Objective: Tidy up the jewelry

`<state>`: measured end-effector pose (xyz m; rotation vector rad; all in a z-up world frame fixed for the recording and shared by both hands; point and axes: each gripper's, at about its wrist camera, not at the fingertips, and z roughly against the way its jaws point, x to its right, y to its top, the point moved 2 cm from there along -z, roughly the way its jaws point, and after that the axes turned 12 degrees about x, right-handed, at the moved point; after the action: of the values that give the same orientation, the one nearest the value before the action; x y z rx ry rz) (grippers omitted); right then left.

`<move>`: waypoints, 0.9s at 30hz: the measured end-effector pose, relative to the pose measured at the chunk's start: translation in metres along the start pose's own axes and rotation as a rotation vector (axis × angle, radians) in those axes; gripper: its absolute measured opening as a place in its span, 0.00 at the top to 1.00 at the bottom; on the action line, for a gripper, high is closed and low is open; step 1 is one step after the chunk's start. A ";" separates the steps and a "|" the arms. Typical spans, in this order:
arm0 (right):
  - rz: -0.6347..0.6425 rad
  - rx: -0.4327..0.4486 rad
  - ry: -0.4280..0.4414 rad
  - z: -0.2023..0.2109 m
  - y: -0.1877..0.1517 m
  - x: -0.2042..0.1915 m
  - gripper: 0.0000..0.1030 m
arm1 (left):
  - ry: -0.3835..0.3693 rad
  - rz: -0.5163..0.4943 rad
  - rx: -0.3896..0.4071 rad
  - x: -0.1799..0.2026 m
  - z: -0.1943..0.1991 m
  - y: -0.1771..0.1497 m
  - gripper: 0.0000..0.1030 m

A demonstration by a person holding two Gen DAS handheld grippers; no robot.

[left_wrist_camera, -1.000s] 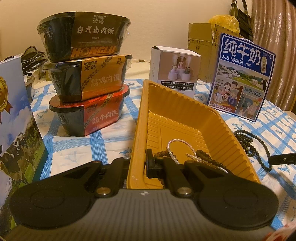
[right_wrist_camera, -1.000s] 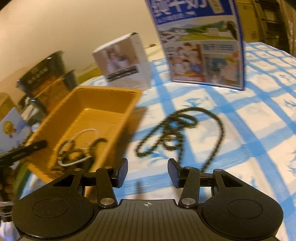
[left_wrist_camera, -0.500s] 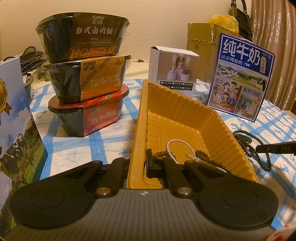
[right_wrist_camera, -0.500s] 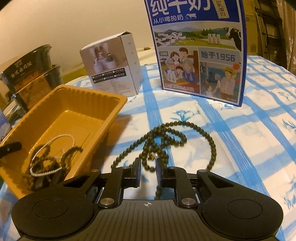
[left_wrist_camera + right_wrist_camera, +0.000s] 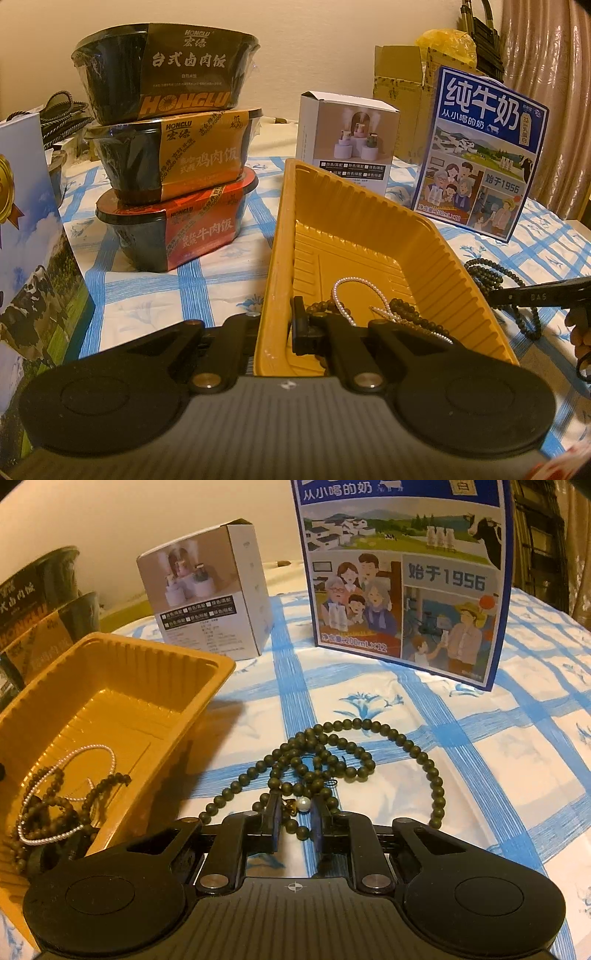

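A yellow plastic tray (image 5: 354, 229) (image 5: 122, 690) holds a thin pearl chain (image 5: 347, 288) (image 5: 66, 760) and a dark bead string (image 5: 55, 805). My left gripper (image 5: 277, 328) is shut on the tray's near wall, one finger inside and one outside. A long dark bead necklace (image 5: 332, 753) (image 5: 495, 273) with a white pearl lies on the checked cloth right of the tray. My right gripper (image 5: 295, 819) is low over it, its jaws narrowed around the strands near the pearl; I cannot tell if they pinch them. Its tip shows in the left wrist view (image 5: 535, 295).
Three stacked Honglu meal bowls (image 5: 170, 147) stand left of the tray. A white product box (image 5: 347, 140) (image 5: 210, 598) and a blue milk carton (image 5: 480, 147) (image 5: 406, 572) stand behind. A printed bag (image 5: 26, 236) is at the far left.
My right gripper moved forward and down onto the bead necklace and its jaws narrowed from wide open. My left gripper stayed shut on the tray wall.
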<state>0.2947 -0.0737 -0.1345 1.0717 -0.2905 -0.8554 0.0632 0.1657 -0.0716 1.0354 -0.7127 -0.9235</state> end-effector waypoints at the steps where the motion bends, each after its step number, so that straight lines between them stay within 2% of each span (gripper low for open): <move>1: 0.020 0.003 -0.003 -0.001 0.000 -0.002 0.83 | 0.001 0.000 0.000 0.000 0.000 0.000 0.96; 11: 0.109 0.016 -0.047 -0.009 0.001 -0.014 0.81 | 0.000 0.000 -0.002 -0.001 0.000 0.000 0.96; 18: 0.113 0.022 -0.050 -0.013 0.001 -0.015 0.80 | 0.001 0.002 -0.005 -0.002 -0.001 -0.002 0.96; 24: 0.051 0.023 -0.038 -0.014 0.002 -0.009 0.81 | 0.001 0.002 -0.005 -0.002 -0.001 -0.001 0.96; 27: 0.058 0.042 -0.037 -0.010 0.003 -0.010 0.82 | 0.001 0.002 -0.005 -0.002 -0.001 -0.002 0.96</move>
<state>0.2954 -0.0596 -0.1350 1.0822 -0.3707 -0.8209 0.0622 0.1676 -0.0737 1.0303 -0.7098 -0.9226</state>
